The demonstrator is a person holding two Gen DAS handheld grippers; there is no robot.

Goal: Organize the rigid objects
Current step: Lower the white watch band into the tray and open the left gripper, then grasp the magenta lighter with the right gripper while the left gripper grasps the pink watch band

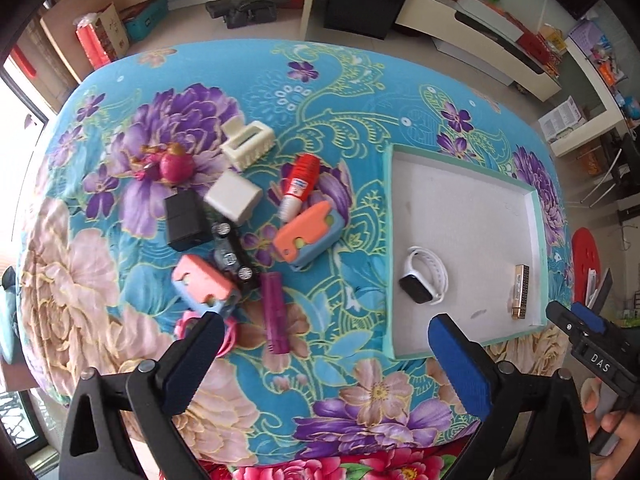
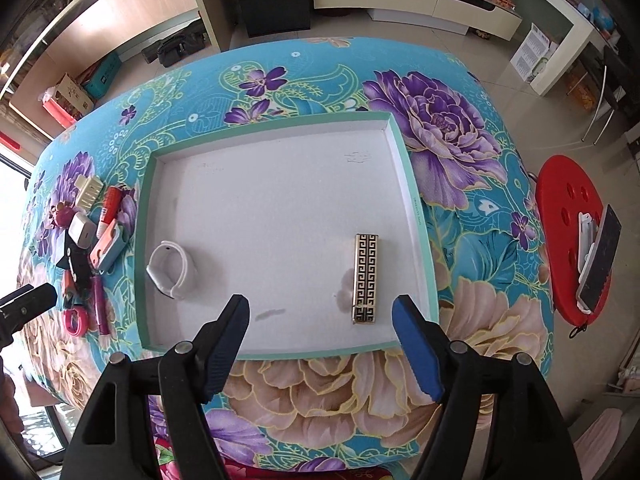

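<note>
Fingers (image 2: 416, 344) spread before gold lighter (image 2: 365, 278), lengthwise toward them.

Your desk (image 1: 352, 368), draped in a turquoise floral cloth, carries a shallow white tray (image 2: 416, 216) straight ahead of your right hand-held gripper (image 2: 320, 344). Ahead of your left hand-held gripper (image 1: 324, 356) a cluster lies on the cloth: white charger (image 1: 234, 196), black box (image 1: 186, 220), purple tube (image 1: 275, 312), red-capped bottle (image 1: 300, 184).

Wide bare floor across tray (image 2: 416, 216) centre and far half; obstructed only by watch (image 2: 172, 270) near left wall and patterned lighter (image 2: 365, 278) near right wall.
</note>
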